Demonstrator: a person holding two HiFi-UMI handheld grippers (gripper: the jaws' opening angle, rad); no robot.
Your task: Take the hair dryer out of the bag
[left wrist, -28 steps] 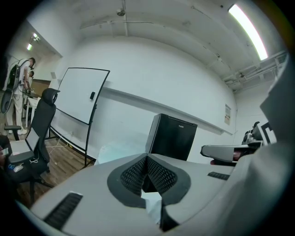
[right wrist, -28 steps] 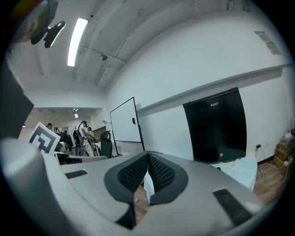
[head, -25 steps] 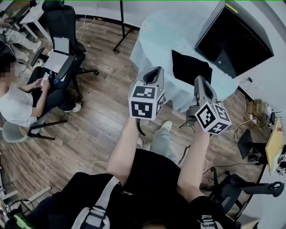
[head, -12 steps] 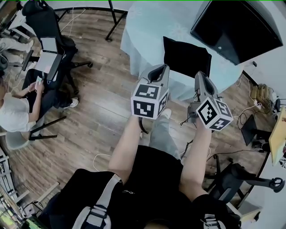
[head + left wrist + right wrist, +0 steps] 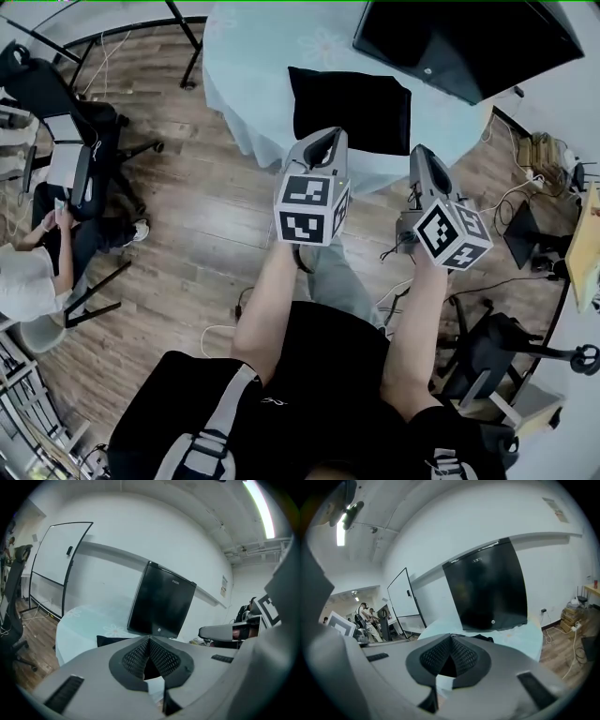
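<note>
Closed and empty, the grey left gripper (image 5: 323, 141) and right gripper (image 5: 422, 156) are aiming at the black fabric bag (image 5: 352, 108), seemingly preparing to open it.

dressed in a black short-sleeved top (image 5: 323, 370) and grey-blue trousers (image 5: 342, 286). grey webbing straps (image 5: 214, 433) over both shoulders. left tongs (image 5: 323, 139) cased in smooth grey plastic, tapering forward, backed by a left marker cube (image 5: 309, 208) of black-and-white squares. right tongs (image 5: 422, 155) of the same build, with a right marker cube (image 5: 452, 239) patterned alike. up close, black mesh-textured pads (image 5: 137, 657) set in a dark teardrop collar, with narrow black slots (image 5: 65, 692) sunk in the grey shell.
</note>
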